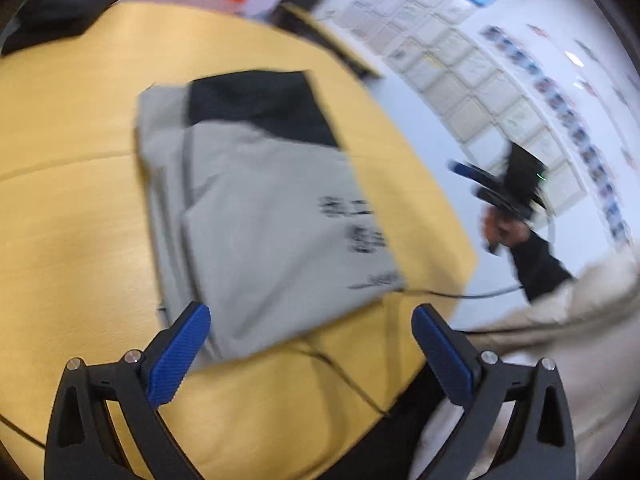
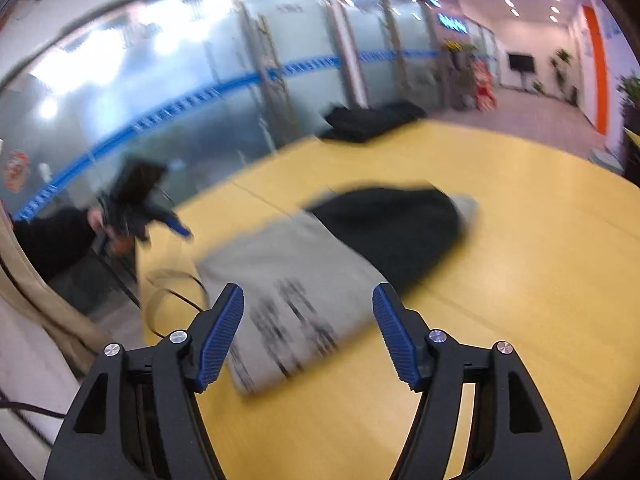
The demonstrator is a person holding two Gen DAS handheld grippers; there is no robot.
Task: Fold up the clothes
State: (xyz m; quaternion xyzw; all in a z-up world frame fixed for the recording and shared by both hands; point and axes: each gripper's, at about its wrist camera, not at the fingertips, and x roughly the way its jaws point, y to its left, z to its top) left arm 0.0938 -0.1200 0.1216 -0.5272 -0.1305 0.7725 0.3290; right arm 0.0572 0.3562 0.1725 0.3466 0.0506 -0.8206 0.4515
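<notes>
A grey and black garment [image 1: 260,208] with dark printed text lies folded into a rough rectangle on the yellow table [image 1: 72,220]. It also shows in the right wrist view [image 2: 304,280]. My left gripper [image 1: 310,322] is open and empty, above the garment's near edge. My right gripper [image 2: 308,300] is open and empty, above the printed grey end. Each gripper shows in the other's view, held off the table's side: the right one [image 1: 492,188] and the left one [image 2: 160,216]. Both views are motion-blurred.
A pile of dark clothes [image 2: 372,118] lies at the far end of the table, also in the left wrist view [image 1: 56,16]. A thin black cable [image 1: 344,376] runs over the table's near edge. Beige fabric [image 2: 36,300] hangs beside the table. Glass walls stand behind.
</notes>
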